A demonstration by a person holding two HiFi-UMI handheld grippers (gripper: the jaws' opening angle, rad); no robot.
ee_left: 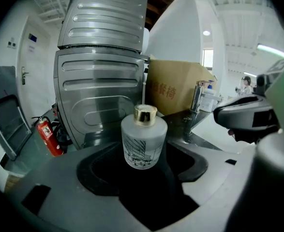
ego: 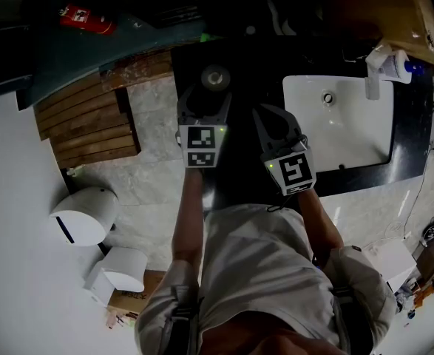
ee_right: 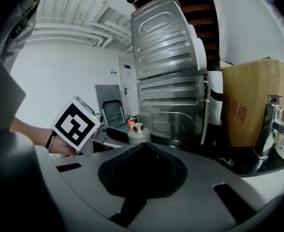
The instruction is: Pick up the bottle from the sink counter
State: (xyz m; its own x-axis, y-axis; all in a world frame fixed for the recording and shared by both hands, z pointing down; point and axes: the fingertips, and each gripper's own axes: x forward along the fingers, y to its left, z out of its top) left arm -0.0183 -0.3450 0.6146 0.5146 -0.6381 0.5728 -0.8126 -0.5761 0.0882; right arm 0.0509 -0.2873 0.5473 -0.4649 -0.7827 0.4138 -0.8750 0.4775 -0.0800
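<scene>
Frosted glass bottle [ee_left: 142,144] with a gold cap [ee_left: 145,114] and a dark line drawing on its side stands upright on the dark tabletop [ego: 261,72], to the left of the white washbasin [ego: 342,128] as the head view shows it, and well apart from the basin's rim. The left tongs [ego: 206,95] reach toward it from the person's side of the basin's tabletop. Their jaws are spread wide, and the bottle sits just between their tips with a gap on either side, so no pad presses on the glass.

The right tongs [ego: 276,117] hang between the bottle and the basin, nearer the person. Their jaws are brought together with nothing between them. From the right gripper view the bottle shows small beyond the jaw tips, with the left tongs' marker cube [ee_right: 76,124] beside it.

A chrome faucet [ego: 375,76] rises at the basin's far rim, with a white pump dispenser [ego: 398,65] just beside it. Past the basin's far side a cardboard box [ee_left: 178,88] leans by ribbed steel panels [ee_left: 100,81], which stand directly behind the bottle. A red fire extinguisher [ee_left: 46,134] rests on the floor farther left of the basin than the bottle. Wooden slats [ego: 91,128] lie on the floor on that same side
</scene>
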